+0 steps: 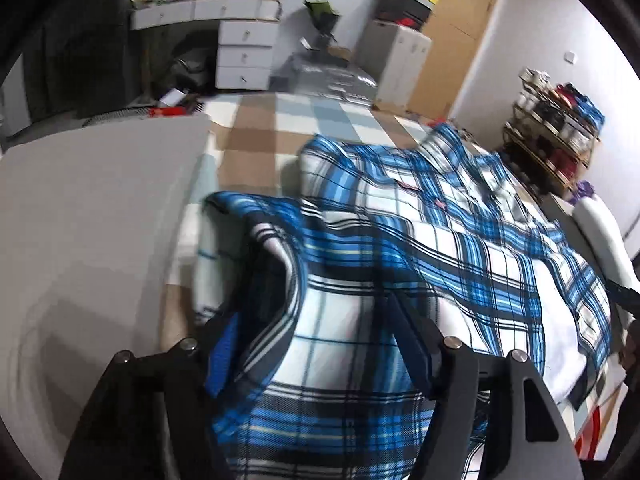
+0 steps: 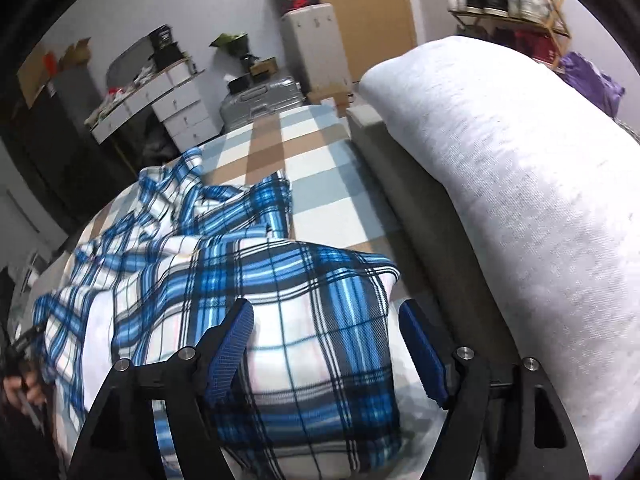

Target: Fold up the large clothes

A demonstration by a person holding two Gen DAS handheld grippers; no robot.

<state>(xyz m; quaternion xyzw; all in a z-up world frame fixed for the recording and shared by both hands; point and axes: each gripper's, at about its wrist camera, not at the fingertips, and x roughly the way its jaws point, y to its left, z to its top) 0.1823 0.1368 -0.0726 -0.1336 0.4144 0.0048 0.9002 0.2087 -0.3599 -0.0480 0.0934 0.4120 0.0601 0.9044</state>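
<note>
A large blue, white and black plaid shirt (image 1: 440, 232) lies spread and partly folded on a checked bed cover (image 1: 256, 136). My left gripper (image 1: 320, 336) stands open over the shirt's near edge, with cloth bunched between its blue pads. In the right wrist view the same shirt (image 2: 248, 280) lies under my right gripper (image 2: 326, 320), which is open with a folded edge of cloth between the fingers. Neither gripper visibly pinches the cloth.
A grey board or cushion (image 1: 88, 216) lies left of the shirt. A white rolled pillow (image 2: 520, 184) and a sofa edge (image 2: 432, 240) run along the right. Drawers (image 1: 244, 48), a suitcase (image 2: 260, 96), a wooden door (image 1: 452, 36) and a shoe rack (image 1: 556, 128) stand beyond the bed.
</note>
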